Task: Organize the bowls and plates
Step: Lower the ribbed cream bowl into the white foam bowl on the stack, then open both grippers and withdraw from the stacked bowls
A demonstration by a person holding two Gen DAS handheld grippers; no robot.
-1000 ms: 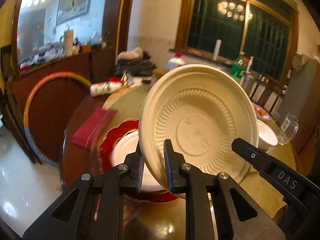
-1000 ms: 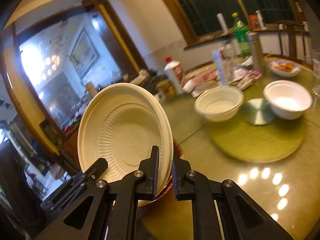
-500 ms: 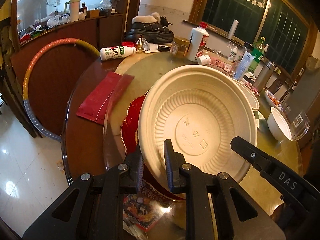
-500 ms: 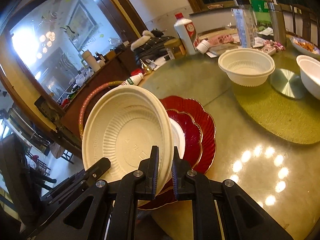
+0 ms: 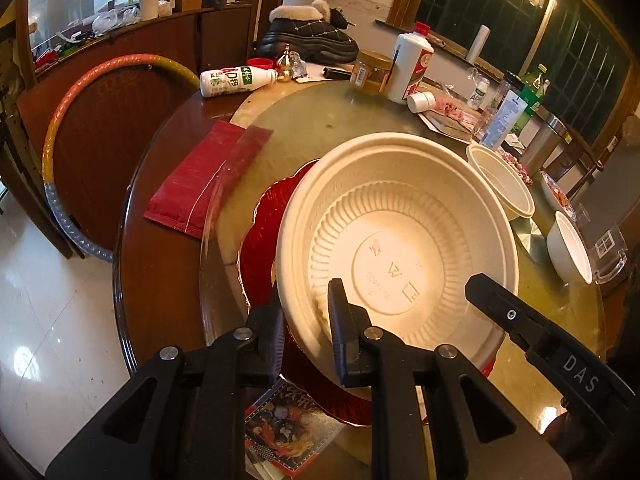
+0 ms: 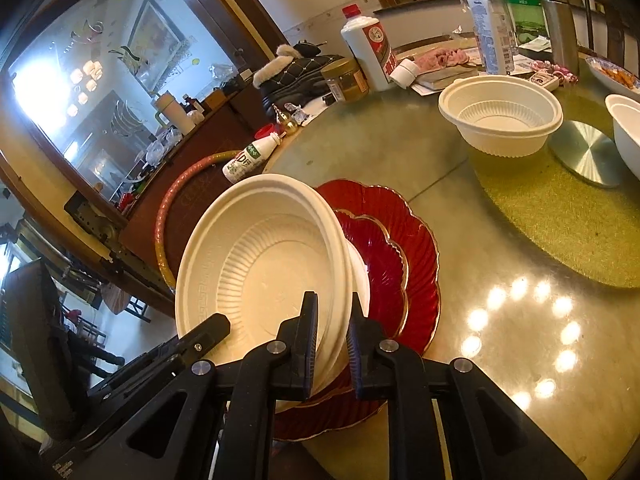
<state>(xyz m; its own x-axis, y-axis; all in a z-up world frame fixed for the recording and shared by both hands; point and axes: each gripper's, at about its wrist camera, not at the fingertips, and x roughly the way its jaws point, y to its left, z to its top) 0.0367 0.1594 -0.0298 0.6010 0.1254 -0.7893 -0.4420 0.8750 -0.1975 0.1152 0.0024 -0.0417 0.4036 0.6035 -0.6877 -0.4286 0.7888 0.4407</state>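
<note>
Presently, my entries for this moment ran as follows.

Item one: left gripper (image 5: 306, 332), clenched on the near rim of a cream disposable bowl (image 5: 400, 256), one finger inside the wall, one outside. I saw the bowl tilted, its ribbed interior facing the lens, embossed marks on its base.

Item two: right gripper (image 6: 332, 344), likewise clamped on the same bowl's (image 6: 264, 264) rim at the opposite side; its black body entered the left view at four o'clock.

Item three: large red scalloped plate (image 6: 416, 248) with gold edging, lying on the glass turntable (image 6: 500, 320) directly beneath the bowl. A smaller red scalloped plate (image 6: 380, 256) sat on it, and something white lay on that, mostly hidden by the bowl. Whether the bowl touched the stack I could not tell.

Item four: second cream bowl (image 6: 500, 116), upright, at one o'clock in the right view, well apart from the held one. A white bowl (image 6: 628, 132) stood beside it at two o'clock, with a round metal disc (image 6: 588, 152) between them on a green mat (image 6: 560, 220).

Item five, sundries at the table's far edge, around twelve o'clock in the left view: white liquor bottle with red cap (image 5: 412, 64), amber jar (image 5: 372, 72), a white drink bottle on its side (image 5: 236, 80), black fur-trimmed boot (image 5: 308, 36).

Item six: red packet (image 5: 208, 180) at ten o'clock in the left view, partly under the glass edge.

Item seven: hula hoop (image 5: 68, 120) leaning against the wooden cabinet, nine o'clock.
</note>
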